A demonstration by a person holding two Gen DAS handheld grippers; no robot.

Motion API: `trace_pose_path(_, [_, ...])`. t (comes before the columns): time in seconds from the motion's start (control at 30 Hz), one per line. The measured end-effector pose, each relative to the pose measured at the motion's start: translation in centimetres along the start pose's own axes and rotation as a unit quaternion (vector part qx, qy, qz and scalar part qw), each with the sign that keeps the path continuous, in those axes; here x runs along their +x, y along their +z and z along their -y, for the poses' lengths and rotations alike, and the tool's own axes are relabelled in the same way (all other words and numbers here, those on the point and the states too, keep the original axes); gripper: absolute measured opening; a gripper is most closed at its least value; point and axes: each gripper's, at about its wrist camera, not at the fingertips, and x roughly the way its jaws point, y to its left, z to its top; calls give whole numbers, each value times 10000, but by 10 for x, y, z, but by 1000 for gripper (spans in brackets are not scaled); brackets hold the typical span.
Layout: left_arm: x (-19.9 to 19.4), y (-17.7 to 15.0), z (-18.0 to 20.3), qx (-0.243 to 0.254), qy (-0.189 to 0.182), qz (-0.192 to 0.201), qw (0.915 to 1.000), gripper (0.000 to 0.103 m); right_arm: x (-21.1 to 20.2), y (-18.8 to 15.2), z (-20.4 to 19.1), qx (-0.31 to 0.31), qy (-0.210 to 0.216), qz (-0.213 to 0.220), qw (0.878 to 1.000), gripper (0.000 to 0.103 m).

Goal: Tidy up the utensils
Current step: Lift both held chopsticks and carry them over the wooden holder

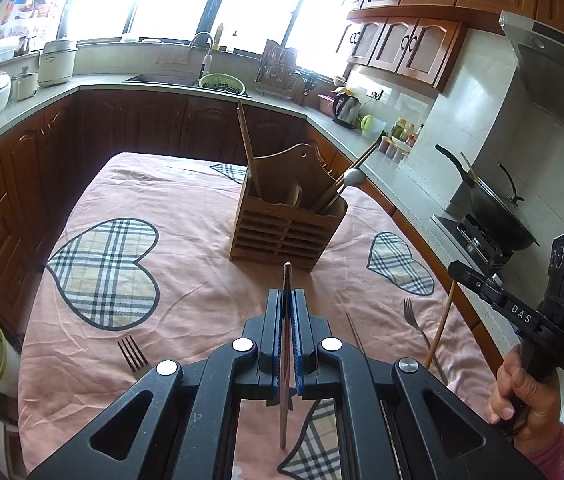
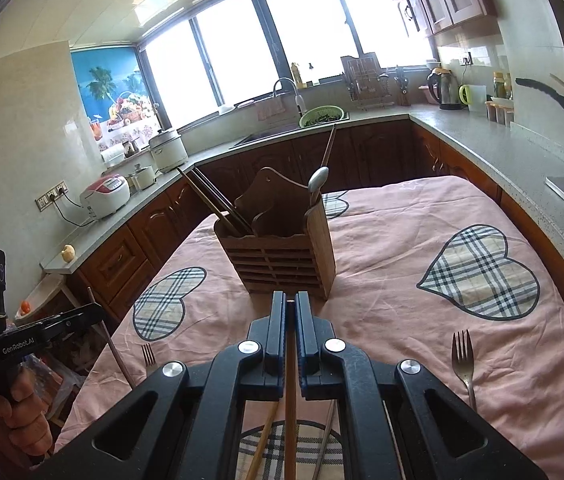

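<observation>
A slatted wooden utensil holder stands upright mid-table on the pink cloth. Chopsticks, a wooden spoon and a metal spoon stick out of it. My left gripper is shut on a thin dark chopstick, raised just short of the holder. My right gripper is shut on a light wooden chopstick, also facing the holder. Each gripper shows in the other's view: the right and the left. Two forks lie on the cloth, seen again as forks.
More loose sticks lie on the cloth near me. Dark wood cabinets and a grey counter ring the table. On the counter are a sink, a green colander, a kettle, a rice cooker and a wok.
</observation>
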Motion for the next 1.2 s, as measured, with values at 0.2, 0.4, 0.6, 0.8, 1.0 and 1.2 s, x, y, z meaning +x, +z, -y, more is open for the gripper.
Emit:
trace_pose_path(0.2, [-10,2,-6,-82,26,178,9998,3,-12,10,-5,-45,12,219,9997,4])
trace_pose_path(0.4, [-14,7,-12,-139,20,338,9993,3,-21,22,-10,-94,7,472,9988,4])
trace_pose_path(0.6, [-18,15,-17,-156,25,515,9985,3,-21,32,-12,-129,26,596,9981,4])
trace_pose_path(0.8, [-18,26,-20,-184,16,686,9975,3,-18,40,-15,-152,49,695,9975,4])
trace_pose_path(1.0, [-16,38,-21,-146,-9,836,9964,3,-15,49,-15,-155,74,799,9967,4])
trace_pose_path(1.2, [-8,55,-20,-138,-17,1006,9948,3,-16,67,-15,-138,106,1018,9946,4])
